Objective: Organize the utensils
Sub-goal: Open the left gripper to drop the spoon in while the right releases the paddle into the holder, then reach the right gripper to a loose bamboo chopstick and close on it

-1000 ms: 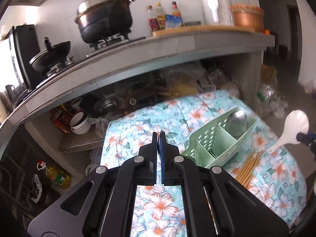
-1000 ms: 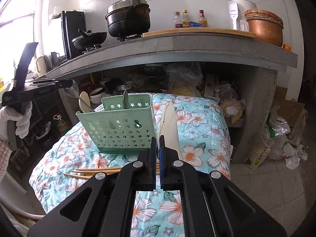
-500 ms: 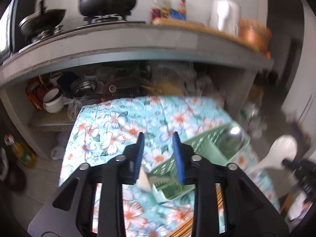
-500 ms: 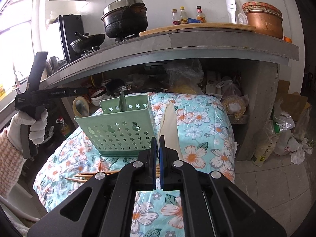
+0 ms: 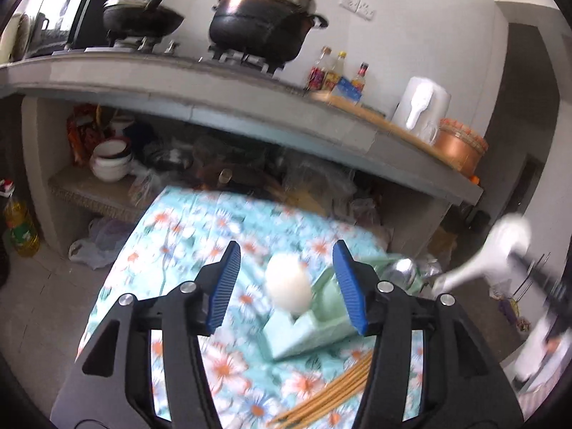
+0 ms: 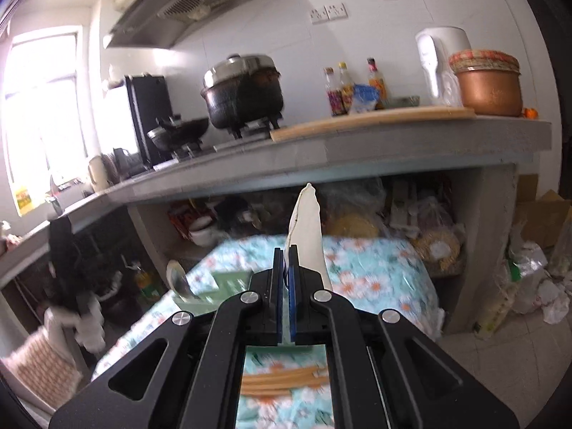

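Observation:
A green utensil basket (image 5: 314,325) stands on the floral-cloth table (image 5: 200,236). A white spoon head (image 5: 287,282) and a metal ladle (image 5: 400,271) stick up from it. My left gripper (image 5: 284,286) is open above the basket, its blue pads either side of the white spoon head, not touching it. My right gripper (image 6: 285,289) is shut on a white rice paddle (image 6: 309,236) and holds it raised; the paddle also shows at the right of the left wrist view (image 5: 500,250). Wooden chopsticks (image 5: 332,397) lie on the cloth in front of the basket, also in the right wrist view (image 6: 282,382).
A concrete counter (image 6: 357,150) behind the table carries a large black pot (image 5: 261,28), a wok (image 5: 139,18), sauce bottles (image 6: 354,85), a white kettle (image 6: 443,60) and a copper pot (image 6: 489,85). Bowls (image 5: 109,161) and bags fill the shelf beneath. An oil bottle (image 5: 19,228) stands on the floor.
My left gripper has opened wide and swung over the basket, leaving a white spoon in it. My right gripper has lifted the rice paddle higher, tilting up from the table.

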A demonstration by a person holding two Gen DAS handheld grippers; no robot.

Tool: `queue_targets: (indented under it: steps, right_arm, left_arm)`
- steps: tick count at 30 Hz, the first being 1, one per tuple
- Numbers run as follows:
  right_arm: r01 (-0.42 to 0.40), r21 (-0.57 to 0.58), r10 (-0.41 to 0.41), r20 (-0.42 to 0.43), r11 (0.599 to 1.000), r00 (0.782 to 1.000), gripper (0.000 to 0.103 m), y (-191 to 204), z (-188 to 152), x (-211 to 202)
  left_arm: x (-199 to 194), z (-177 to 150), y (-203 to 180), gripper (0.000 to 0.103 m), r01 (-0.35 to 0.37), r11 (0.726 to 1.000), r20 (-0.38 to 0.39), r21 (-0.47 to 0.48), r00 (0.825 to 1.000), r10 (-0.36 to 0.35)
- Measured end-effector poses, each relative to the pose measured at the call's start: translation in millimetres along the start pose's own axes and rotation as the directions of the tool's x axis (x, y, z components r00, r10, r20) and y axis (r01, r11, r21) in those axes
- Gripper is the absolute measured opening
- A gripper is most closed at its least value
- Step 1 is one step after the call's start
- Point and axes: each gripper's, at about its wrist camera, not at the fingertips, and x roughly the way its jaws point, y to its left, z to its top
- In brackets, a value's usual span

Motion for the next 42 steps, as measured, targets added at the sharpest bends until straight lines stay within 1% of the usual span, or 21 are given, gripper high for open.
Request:
queue_targets:
  steps: [1,5,7,8,12,17,20,22,24,25,26,27,29,34,36,39,42]
  right_arm:
    - [-0.037,0.013,0.036,0.015,0.999,0.999,0.003,0.6,9.4,0.5]
    - [-0.137,0.033,0.135,0.046,0.990,0.990,0.003,8.8,34.3,9.3]
    - [-0.172,0.036,0.170,0.038,0.985,0.985,0.003,13.0,39.6,16.4]
    - [-0.176,0.032,0.175,0.032,0.984,0.984,0.002,16.2,40.1,19.8]
    - [-0.156,0.016,0.156,-0.022,0.988,0.987,0.003,24.2,31.3,39.2]
    - [-0.111,0.029,0.113,-0.097,0.993,0.989,0.003,19.4,14.2,71.8]
    - [-0.098,0.026,0.101,-0.169,0.995,0.980,0.003,17.9,1.1,98.0]
    - [-0.068,0.021,0.071,-0.224,0.997,0.972,0.003,17.0,-7.1,114.4]
    - [-0.052,0.030,0.058,-0.244,0.998,0.968,0.005,14.5,-10.5,121.2]
    - [-0.053,0.033,0.059,-0.245,0.998,0.968,0.005,13.5,-13.0,121.7]
    - [-0.049,0.032,0.056,-0.240,0.998,0.969,0.008,13.2,-13.3,121.6]
    - [-0.042,0.031,0.048,-0.236,0.999,0.971,0.015,12.0,-12.5,121.1]
    - [-0.036,0.033,0.043,-0.217,0.999,0.975,0.022,10.8,-10.5,115.2]
    - [-0.021,0.054,0.030,-0.169,0.998,0.985,0.025,4.6,-3.5,93.7]
    - [-0.015,0.069,0.026,-0.162,0.998,0.986,0.028,1.1,-4.3,83.5]
    - [-0.006,0.107,0.026,-0.181,0.994,0.983,0.033,-7.6,-14.3,71.2]
    - [0.011,0.165,0.028,-0.236,0.986,0.971,0.035,-18.7,-34.9,66.0]
  left_arm:
    - [-0.2,-6.5,2.9,0.051,-0.014,1.000,-0.016,-0.001,1.000,0.014]
    - [-2.9,-31.5,12.3,0.051,-0.048,0.999,-0.058,0.000,0.997,0.048]
    - [-2.6,-43.2,13.8,0.051,-0.060,0.998,-0.084,0.012,0.995,0.061]
    - [-2.0,-49.3,14.4,0.051,-0.064,0.998,-0.099,0.018,0.993,0.066]
    - [2.9,-70.6,15.6,0.051,-0.075,0.996,-0.149,0.044,0.985,0.081]
    - [9.0,-86.1,15.0,0.051,-0.056,0.997,-0.193,0.047,0.979,0.065]
    - [13.6,-92.0,14.7,0.051,-0.043,0.998,-0.212,0.034,0.976,0.049]
    - [15.1,-96.7,12.4,0.051,-0.038,0.999,-0.219,0.034,0.975,0.045]
    - [15.4,-99.8,9.2,0.051,-0.042,0.998,-0.222,0.050,0.974,0.052]
    - [15.0,-100.4,8.2,0.051,-0.044,0.997,-0.222,0.059,0.974,0.056]
    - [15.3,-99.8,7.5,0.052,-0.046,0.997,-0.221,0.065,0.973,0.059]
    - [14.6,-100.2,6.6,0.052,-0.048,0.996,-0.221,0.071,0.973,0.062]
    - [14.0,-100.0,6.8,0.054,-0.047,0.997,-0.222,0.069,0.973,0.061]
    - [12.6,-99.6,5.6,0.055,-0.042,0.997,-0.219,0.060,0.974,0.054]
    - [12.2,-100.8,4.0,0.055,-0.041,0.997,-0.223,0.064,0.973,0.054]
    - [10.9,-104.0,0.8,0.058,-0.044,0.996,-0.227,0.074,0.972,0.059]
    - [10.4,-107.2,-2.1,0.063,-0.056,0.994,-0.232,0.089,0.970,0.076]
